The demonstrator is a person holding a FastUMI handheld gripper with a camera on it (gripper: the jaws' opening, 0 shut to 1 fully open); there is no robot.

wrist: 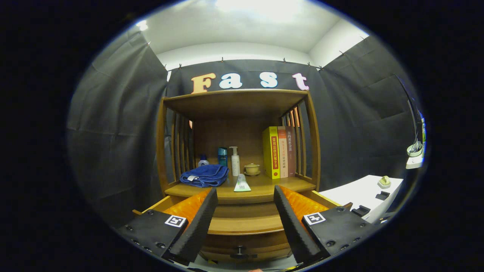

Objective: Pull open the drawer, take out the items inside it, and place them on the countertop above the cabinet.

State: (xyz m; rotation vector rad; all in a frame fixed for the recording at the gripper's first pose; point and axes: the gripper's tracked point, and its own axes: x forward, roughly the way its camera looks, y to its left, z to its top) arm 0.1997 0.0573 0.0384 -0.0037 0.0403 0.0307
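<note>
Gripper view shows the gripper (245, 223) with its fingers spread wide and holding nothing, while the drawer (245, 223) sits pulled open between and just ahead of them, its dark knob (239, 250) at 6 o'clock. A tube (242, 184) lies flat on the countertop (264, 187) at 12 o'clock beyond the fingers (beside a folded blue towel (205, 175)). I judge the tube light, soft and a little slippery, best pinched across its flat middle; the drawer's contents are hidden here.

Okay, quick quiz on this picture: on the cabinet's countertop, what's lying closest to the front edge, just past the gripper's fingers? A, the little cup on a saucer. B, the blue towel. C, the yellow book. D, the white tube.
D: the white tube lies near the countertop's front edge, just beyond the open gripper, while the blue towel, yellow book and cup sit farther back.
</note>
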